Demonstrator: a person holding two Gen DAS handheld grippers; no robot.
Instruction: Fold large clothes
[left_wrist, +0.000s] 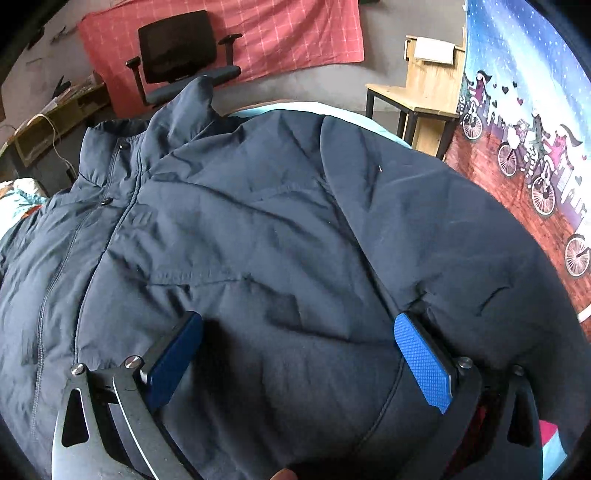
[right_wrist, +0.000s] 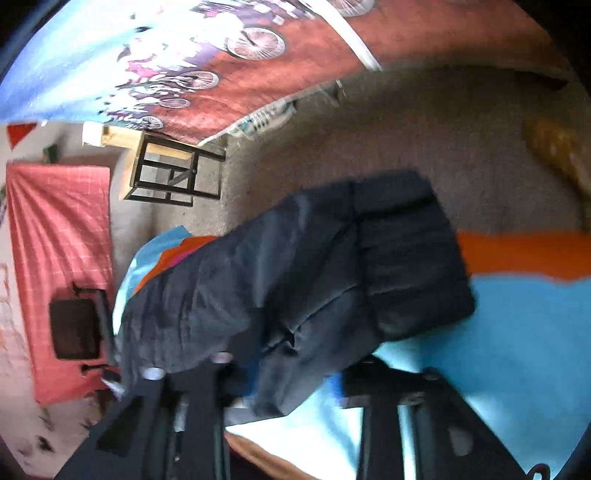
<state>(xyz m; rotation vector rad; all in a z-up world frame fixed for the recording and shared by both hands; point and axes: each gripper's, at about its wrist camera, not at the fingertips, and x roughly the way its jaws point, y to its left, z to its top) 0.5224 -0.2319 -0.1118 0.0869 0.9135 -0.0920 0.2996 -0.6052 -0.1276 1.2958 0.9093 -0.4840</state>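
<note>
Fingers (left_wrist: 423, 363) of the left gripper (left_wrist: 295, 354) stand wide apart, blue pads resting on the dark navy jacket (left_wrist: 258, 229), nothing pinched between them; jacket lies spread front-up, zipper and collar toward the far left edge of the light blue bed cover (left_wrist: 384, 129). Right gripper (right_wrist: 291, 373): view blurred; a fold of the jacket (right_wrist: 295, 280) lies across the gap between its fingers, but whether they clamp it I cannot tell; the sleeve end reaches toward the orange stripe (right_wrist: 524, 254) at the cover's edge. Room: black office chair (left_wrist: 181, 55) against a red checked cloth (left_wrist: 295, 33); wooden desk (left_wrist: 424, 92); bicycle-print hanging (left_wrist: 524, 147); grey floor (right_wrist: 406, 140).
</note>
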